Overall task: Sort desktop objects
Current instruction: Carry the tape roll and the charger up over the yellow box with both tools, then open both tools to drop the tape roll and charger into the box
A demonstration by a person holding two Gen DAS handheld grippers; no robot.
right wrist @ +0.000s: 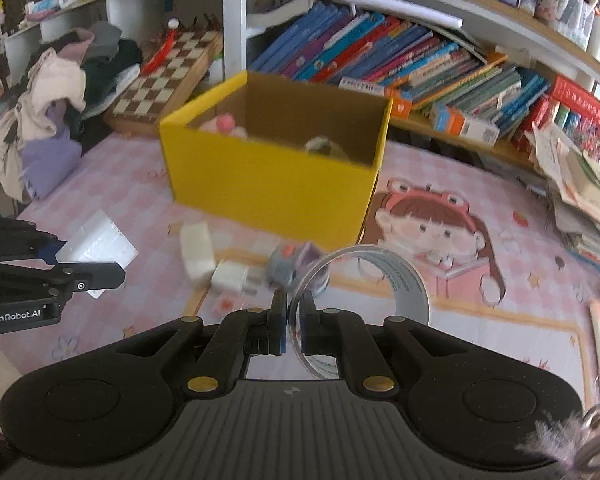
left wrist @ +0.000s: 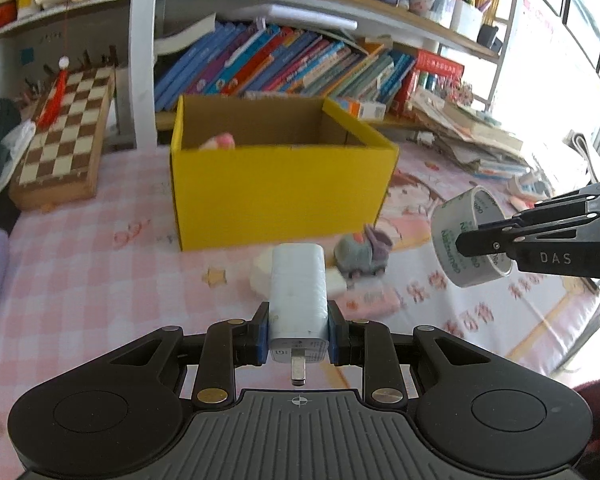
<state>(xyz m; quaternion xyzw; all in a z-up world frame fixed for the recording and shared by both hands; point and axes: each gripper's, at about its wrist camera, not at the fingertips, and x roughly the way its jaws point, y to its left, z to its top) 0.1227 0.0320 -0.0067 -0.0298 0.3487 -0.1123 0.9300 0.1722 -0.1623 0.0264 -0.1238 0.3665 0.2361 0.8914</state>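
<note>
Left gripper (left wrist: 298,334) clamps charger (left wrist: 298,288), right gripper (right wrist: 294,320) pinches tape roll (right wrist: 364,280); carry step, next drop into yellow box (left wrist: 276,196) frame centre.

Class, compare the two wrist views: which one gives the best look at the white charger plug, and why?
The left wrist view: the white charger plug fills the centre, clamped in the left tongs, its metal prong facing the camera. The right wrist view shows only a blurred white side beyond those tongs at the left edge.
</note>
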